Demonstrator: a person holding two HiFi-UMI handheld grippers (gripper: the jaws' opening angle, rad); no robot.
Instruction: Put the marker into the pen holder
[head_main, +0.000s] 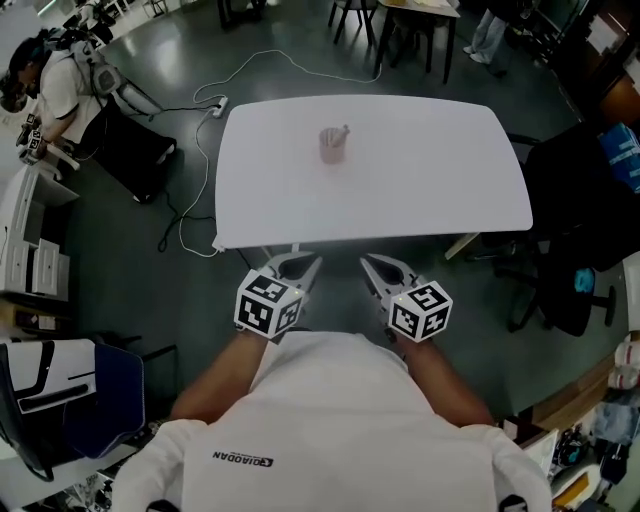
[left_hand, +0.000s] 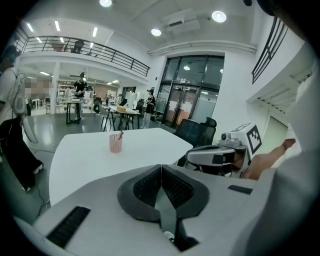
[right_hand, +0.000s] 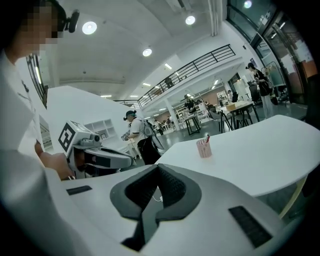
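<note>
Nearest the lens, the white shirt (head_main: 330, 400) of the person fills the bottom of the head view, and just beyond it both tools are held close to the body, short of the near edge of the counter (head_main: 420, 190). The left hand-held gripper (head_main: 303, 264) is seen with its jaws pressed together, and its own view shows the ribbed pads meeting with nothing between them. The right hand-held gripper (head_main: 375, 266) is likewise closed tight and empty, pads touching at the tip. Neither is near the work. Well apart from both, toward the far middle of the counter, the pink pen holder (head_main: 333, 148) stands upright, and a slim stick with a reddish end, taken to be the marker (right_hand: 206, 138), is seen leaning inside it, poking above the rim. No loose marker can be made out anywhere on the white top. By that reading, the placing step is judged to be over already, with the marker lodged in the holder and both tools at rest. Little is called for next: the grippers need only be kept clear of the counter edge. Should the marker have to be reseated, a long reach forward and an opening of one pair of jaws would be needed first.
</note>
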